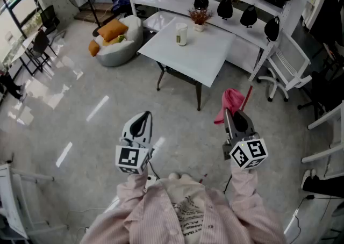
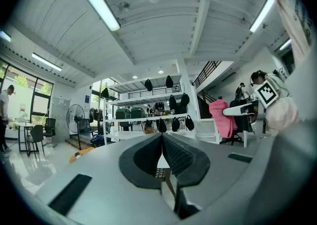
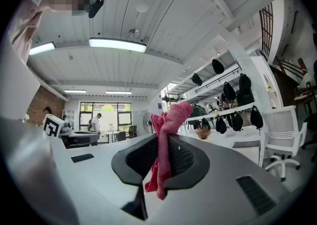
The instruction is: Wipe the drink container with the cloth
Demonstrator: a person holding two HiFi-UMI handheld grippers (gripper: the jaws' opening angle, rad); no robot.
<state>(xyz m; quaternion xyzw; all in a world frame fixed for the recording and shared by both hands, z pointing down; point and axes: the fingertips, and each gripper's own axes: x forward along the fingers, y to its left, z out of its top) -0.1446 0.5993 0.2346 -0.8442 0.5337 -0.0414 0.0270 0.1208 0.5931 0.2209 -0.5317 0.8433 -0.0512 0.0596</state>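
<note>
The drink container (image 1: 181,34), a pale cup with a lid, stands on the white table (image 1: 207,63) well ahead of me. My right gripper (image 1: 237,115) is shut on a pink cloth (image 1: 230,101), which bunches above the jaws and hangs below them in the right gripper view, cloth (image 3: 170,120). My left gripper (image 1: 143,116) is shut and holds nothing; its pads meet in the left gripper view (image 2: 162,138). Both grippers point level over the floor, short of the table. In the left gripper view the cloth (image 2: 220,117) shows at the right.
A small potted plant (image 1: 199,18) stands on the table behind the container. White shelving with black bags (image 1: 248,16) runs along the back. A white chair (image 1: 287,68) is to the right, a grey beanbag with orange cushions (image 1: 118,41) to the left.
</note>
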